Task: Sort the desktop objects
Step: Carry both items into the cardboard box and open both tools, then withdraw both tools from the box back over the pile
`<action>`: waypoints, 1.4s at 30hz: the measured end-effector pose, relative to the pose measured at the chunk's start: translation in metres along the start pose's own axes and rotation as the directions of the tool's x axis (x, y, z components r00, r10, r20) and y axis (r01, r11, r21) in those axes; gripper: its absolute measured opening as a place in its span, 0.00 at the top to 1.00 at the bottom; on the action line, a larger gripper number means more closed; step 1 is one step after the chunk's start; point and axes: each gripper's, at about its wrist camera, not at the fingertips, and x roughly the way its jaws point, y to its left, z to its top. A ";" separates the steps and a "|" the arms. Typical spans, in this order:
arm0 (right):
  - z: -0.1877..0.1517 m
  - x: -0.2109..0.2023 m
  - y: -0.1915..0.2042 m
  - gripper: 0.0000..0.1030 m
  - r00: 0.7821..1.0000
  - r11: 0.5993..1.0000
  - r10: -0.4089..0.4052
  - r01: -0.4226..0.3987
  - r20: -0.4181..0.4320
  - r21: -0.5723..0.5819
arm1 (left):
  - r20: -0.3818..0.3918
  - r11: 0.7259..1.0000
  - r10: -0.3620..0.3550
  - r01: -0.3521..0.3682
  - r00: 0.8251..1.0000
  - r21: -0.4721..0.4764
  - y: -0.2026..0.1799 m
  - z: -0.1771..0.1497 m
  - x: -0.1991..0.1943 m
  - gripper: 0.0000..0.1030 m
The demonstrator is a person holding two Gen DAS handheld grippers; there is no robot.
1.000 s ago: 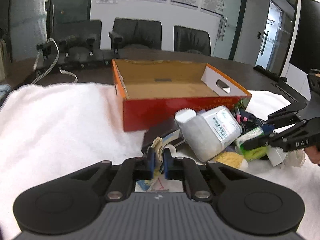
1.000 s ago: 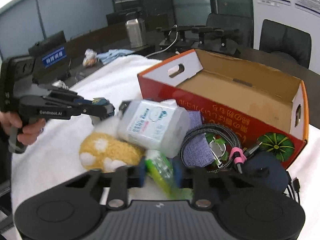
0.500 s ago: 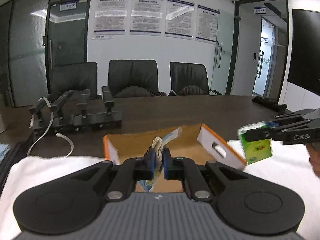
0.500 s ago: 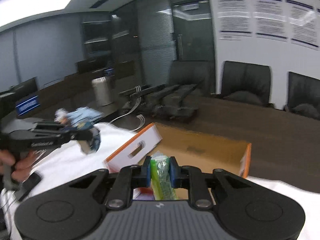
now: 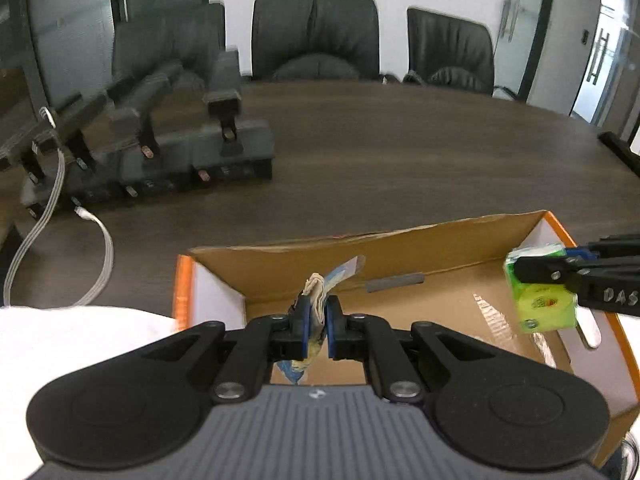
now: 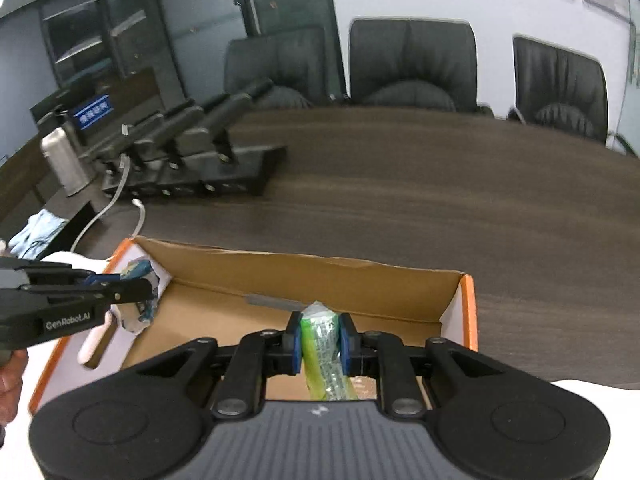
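Now the left gripper is closed on a folded blue and white packet, held above the open cardboard box. Likewise the right gripper pinches a green tissue pack over the same box; its side reads "DAS", while the left one reads "GenRobot.AI". A grey strip lies on the box floor. Beyond stand black charging docks with a white cable, on a dark wooden table with black office chairs behind.
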 end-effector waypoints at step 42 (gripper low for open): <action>-0.030 0.035 0.034 0.04 0.977 0.970 -0.212 0.214 0.029 -0.117 | 0.063 0.945 0.306 -0.311 0.950 0.104 -0.018 -0.023 0.061 0.00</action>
